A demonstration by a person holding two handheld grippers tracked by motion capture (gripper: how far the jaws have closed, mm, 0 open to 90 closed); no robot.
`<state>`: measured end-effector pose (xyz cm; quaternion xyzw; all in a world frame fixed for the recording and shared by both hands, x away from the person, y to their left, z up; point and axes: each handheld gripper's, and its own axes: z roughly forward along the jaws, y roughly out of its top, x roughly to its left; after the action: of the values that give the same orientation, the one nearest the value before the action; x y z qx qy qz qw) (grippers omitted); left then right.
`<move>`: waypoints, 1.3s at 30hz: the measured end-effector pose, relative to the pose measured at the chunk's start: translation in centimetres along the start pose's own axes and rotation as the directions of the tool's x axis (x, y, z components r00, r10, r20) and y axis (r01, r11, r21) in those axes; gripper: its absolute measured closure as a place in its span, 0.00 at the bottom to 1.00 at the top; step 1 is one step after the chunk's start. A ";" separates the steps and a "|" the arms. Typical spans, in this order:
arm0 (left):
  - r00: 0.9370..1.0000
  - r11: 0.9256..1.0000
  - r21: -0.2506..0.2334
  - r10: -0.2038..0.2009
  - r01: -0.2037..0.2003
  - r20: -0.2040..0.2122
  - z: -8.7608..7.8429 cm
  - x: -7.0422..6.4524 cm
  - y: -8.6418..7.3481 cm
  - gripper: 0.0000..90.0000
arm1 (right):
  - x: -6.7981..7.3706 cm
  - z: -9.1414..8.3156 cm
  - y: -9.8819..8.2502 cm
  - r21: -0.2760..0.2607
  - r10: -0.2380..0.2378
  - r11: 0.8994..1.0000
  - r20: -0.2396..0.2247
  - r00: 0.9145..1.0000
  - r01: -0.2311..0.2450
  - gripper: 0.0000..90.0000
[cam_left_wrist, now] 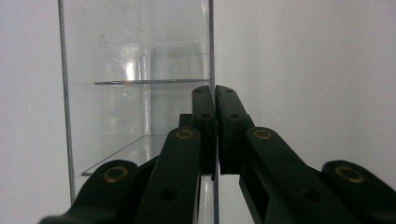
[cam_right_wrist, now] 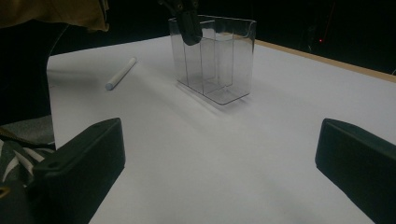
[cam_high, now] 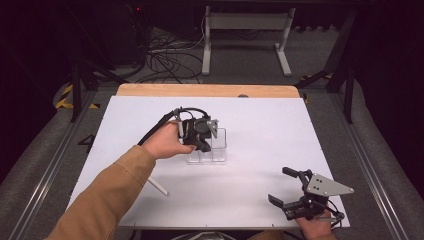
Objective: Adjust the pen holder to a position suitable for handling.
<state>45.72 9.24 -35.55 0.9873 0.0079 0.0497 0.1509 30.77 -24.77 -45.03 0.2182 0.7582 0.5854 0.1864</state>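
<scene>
We see a clear plastic organizer (cam_high: 214,150) standing upright near the middle of the white bench (cam_high: 260,130). It is a transparent box with inner walls that divide it into compartments, and its top is open. In the right gripper view the organizer (cam_right_wrist: 219,60) stands on the white surface with three compartments side by side.

The left gripper (cam_high: 202,137) is at the organizer, held by the person's left hand (cam_high: 165,142), and it comes from the organizer's left side in the high view. In the left gripper view its two black fingers (cam_left_wrist: 205,116) are pressed together on a thin clear wall of the organizer (cam_left_wrist: 135,93); the wall's edge runs straight up between them. So we say that the left gripper is pinching one wall of the organizer at its rim.

The right gripper (cam_high: 290,190) rests low at the near right corner of the bench, well apart from the organizer, in the person's right hand (cam_high: 315,227). Its fingers (cam_right_wrist: 84,158) are spread wide, and we see only the bare bench between them.

A white stick, like a piece of chalk (cam_high: 159,186), lies flat on the bench near the left sleeve (cam_high: 110,190), apart from the organizer. In the right gripper view this chalk (cam_right_wrist: 120,73) lies to the left of the organizer.
</scene>
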 end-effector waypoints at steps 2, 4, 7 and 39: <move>1.000 1.000 0.004 -0.004 0.004 0.003 0.2 0.0 0.0 0.98 | 0.0 0.0 0.0 0.001 0.001 1.000 -0.001 1.000 -0.001 0.02; 1.000 1.000 0.009 -0.001 0.001 0.009 0.3 0.1 0.0 0.98 | 0.0 0.0 0.0 0.000 0.000 1.000 -0.001 1.000 0.000 0.02; 1.000 1.000 0.019 0.004 -0.004 0.009 0.5 0.2 0.0 0.97 | 0.0 0.0 0.0 0.001 0.000 1.000 -0.003 1.000 0.000 0.02; 0.978 0.859 -0.507 -0.161 0.070 -0.136 -7.3 -2.8 -5.8 0.26 | 0.2 0.1 0.0 -0.001 -0.002 1.000 0.001 1.000 0.002 0.02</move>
<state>42.22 16.86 -30.62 0.9040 0.0672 0.1269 0.4026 30.65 -24.56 -45.05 0.2174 0.7582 0.5855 0.1875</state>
